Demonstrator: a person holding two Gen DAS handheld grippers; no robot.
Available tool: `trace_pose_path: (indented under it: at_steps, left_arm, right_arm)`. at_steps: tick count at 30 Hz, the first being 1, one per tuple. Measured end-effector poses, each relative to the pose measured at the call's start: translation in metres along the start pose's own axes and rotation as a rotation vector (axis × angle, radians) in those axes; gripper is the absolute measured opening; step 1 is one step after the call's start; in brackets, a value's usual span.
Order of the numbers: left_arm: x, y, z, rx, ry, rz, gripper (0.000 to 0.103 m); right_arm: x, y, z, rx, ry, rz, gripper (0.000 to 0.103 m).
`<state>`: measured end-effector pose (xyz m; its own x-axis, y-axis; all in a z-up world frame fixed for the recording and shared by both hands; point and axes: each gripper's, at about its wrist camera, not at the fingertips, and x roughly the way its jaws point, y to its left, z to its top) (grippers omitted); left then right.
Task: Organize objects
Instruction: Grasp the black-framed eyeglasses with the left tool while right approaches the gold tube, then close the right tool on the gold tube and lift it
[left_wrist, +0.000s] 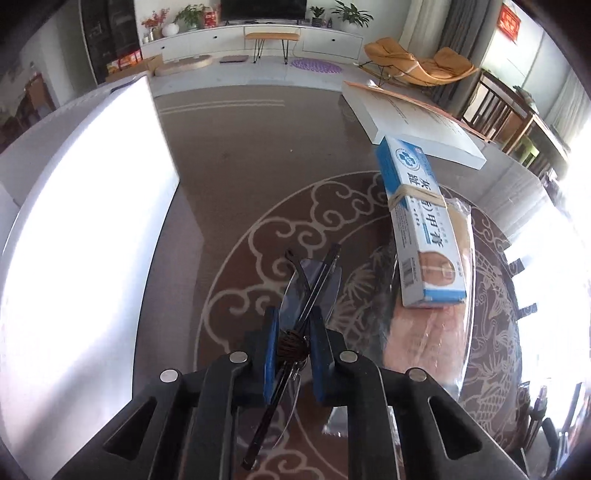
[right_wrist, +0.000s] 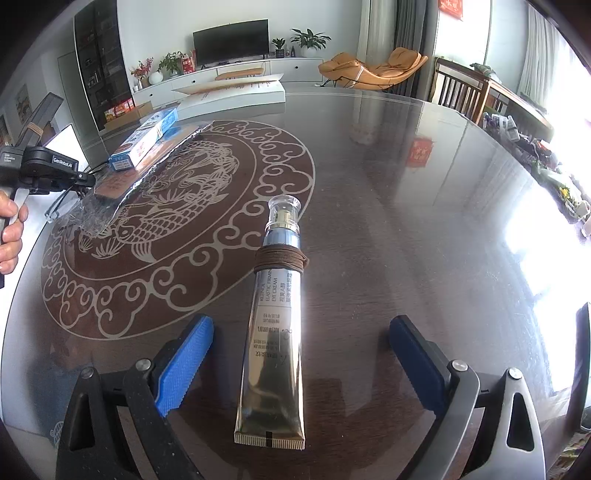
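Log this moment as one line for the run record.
left gripper: shut on glasses | right gripper: open, astride eye cream tube lying on table

Bright window glare at right, fisheye-warped edges.

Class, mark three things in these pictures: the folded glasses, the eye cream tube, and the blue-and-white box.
Glasses (left_wrist: 314, 284): left wrist view, on the lens ahead of the pads.
Eye cream tube (right_wrist: 273, 354): right wrist view, on the gold body.
Blue-and-white box (left_wrist: 421, 221): left wrist view, on the printed top face.
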<state>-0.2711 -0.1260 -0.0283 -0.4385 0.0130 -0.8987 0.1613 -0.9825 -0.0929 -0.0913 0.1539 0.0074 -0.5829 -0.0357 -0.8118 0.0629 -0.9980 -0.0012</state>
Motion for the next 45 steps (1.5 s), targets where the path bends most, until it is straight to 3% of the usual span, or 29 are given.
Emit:
trace_pose_path:
  at_steps: [5, 10, 11, 12, 13, 14, 15, 18, 20, 24, 45]
  left_arm:
    - [-0.038, -0.003, -0.076, -0.084, 0.016, -0.049, 0.011]
    - [-0.068, -0.021, -0.14, -0.007, -0.01, -0.118, 0.014]
    - [-0.071, -0.024, -0.146, 0.017, -0.026, -0.114, 0.019]
    - [-0.074, -0.026, -0.151, 0.043, -0.051, -0.092, 0.035]
    - [-0.075, -0.028, -0.155, 0.067, -0.072, -0.068, 0.06]
    - [-0.075, -0.031, -0.159, 0.097, -0.087, -0.041, 0.069]
    - [-0.074, -0.033, -0.162, 0.117, -0.102, -0.021, 0.074]
    - [-0.06, -0.035, -0.162, 0.178, -0.095, 0.002, 0.075]
    - [-0.063, -0.037, -0.168, 0.224, -0.141, 0.03, 0.079]
    - [-0.054, -0.028, -0.168, 0.179, -0.137, 0.016, 0.103]
    - [-0.056, -0.028, -0.17, 0.175, -0.145, 0.017, 0.103]
  right_arm:
    - [0.0, 0.0, 0.0, 0.0, 0.0, 0.001, 0.097]
    - [0.0, 0.0, 0.0, -0.001, 0.0, 0.0, 0.097]
    - [0.0, 0.0, 0.0, 0.0, 0.0, 0.0, 0.097]
    - [0.0, 0.0, 0.0, 0.0, 0.0, 0.0, 0.097]
    - [0.0, 0.0, 0.0, 0.0, 0.0, 0.0, 0.097]
    - [0.0, 0.0, 0.0, 0.0, 0.0, 0.0, 0.097]
    - [0.0, 0.0, 0.0, 0.0, 0.0, 0.0, 0.097]
    - [0.0, 0.0, 0.0, -0.001, 0.0, 0.0, 0.097]
    - [0.0, 0.0, 0.0, -0.001, 0.0, 0.001, 0.097]
    - [0.0, 0.0, 0.0, 0.0, 0.0, 0.001, 0.097]
    - [0.0, 0.001, 0.0, -0.003, 0.001, 0.002, 0.098]
